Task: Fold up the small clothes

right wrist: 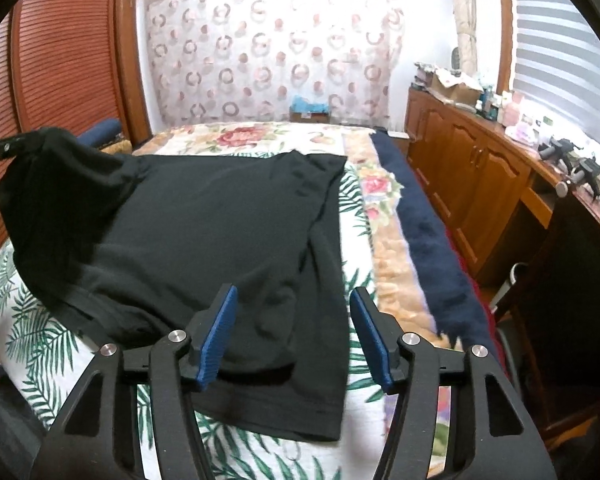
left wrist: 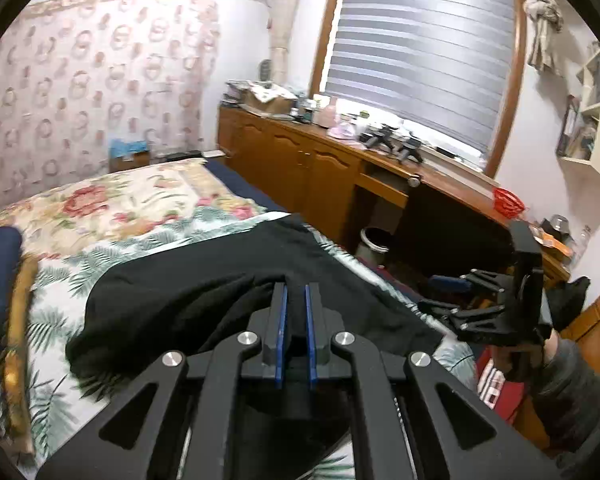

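Note:
A black garment (right wrist: 220,220) lies spread on the floral bedcover (right wrist: 360,160). Its left part is lifted off the bed and hangs in a fold. My left gripper (left wrist: 296,292) is shut on that lifted black cloth (left wrist: 180,292). In the right wrist view, one left finger (right wrist: 4,146) reaches in at the upper left, with its tip buried in the fabric. My right gripper (right wrist: 294,300) is open over the garment's near right part, blue pads apart and off the cloth. In the left wrist view, the right gripper (left wrist: 428,292) hovers at the bed's right edge, held by a sleeved hand (left wrist: 572,384).
A navy blanket (right wrist: 428,232) runs along the bed's right side. Beyond it stands a long wooden cabinet (right wrist: 472,176) under the window, its top crowded with small items. A waste bin (left wrist: 374,242) sits on the floor by the cabinet. A slatted wooden door (right wrist: 60,52) is at the left.

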